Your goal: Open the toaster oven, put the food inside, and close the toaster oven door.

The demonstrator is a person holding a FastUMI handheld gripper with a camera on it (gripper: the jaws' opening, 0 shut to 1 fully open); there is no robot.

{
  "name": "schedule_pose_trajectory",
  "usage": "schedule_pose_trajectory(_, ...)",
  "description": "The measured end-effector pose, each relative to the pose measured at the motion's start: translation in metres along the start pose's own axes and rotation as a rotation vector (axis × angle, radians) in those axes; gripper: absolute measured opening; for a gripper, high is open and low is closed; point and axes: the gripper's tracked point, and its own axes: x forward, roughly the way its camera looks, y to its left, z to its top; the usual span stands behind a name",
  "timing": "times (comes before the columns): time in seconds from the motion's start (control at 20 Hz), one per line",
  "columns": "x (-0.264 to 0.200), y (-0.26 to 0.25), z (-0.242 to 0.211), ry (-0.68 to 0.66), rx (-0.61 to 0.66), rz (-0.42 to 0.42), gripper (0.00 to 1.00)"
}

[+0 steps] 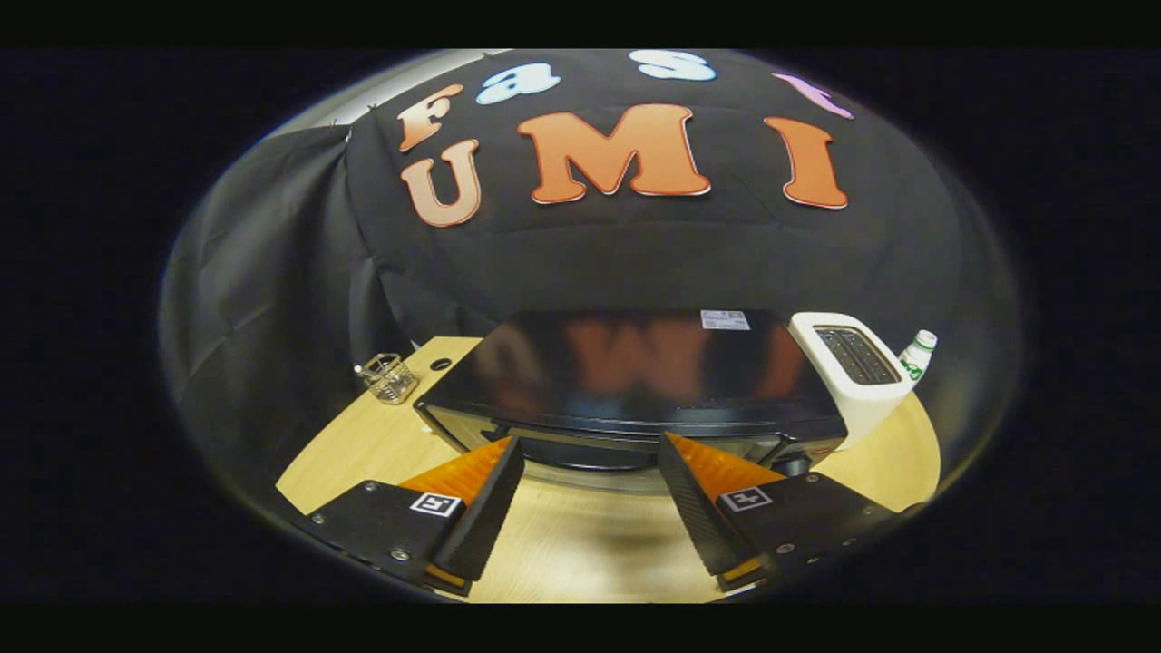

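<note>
A black toaster oven (635, 372) sits on a wooden table (590, 544), its door closed, just ahead of the gripper (590, 444), whose two fingers are spread wide apart with nothing between them. A white toaster (848, 372) stands beside the oven, a small bottle (916, 354) behind it, a wire basket (388, 377) on the other side
</note>
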Motion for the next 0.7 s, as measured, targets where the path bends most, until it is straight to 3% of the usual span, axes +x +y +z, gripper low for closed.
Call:
schedule_pose_trajectory(0.25,-0.029,-0.005,0.035,-0.117,-0.035,-0.010,0.88)
schedule_pose_trajectory(0.7,-0.122,-0.038,0.140,-0.423,-0.044,-0.051,0.88)
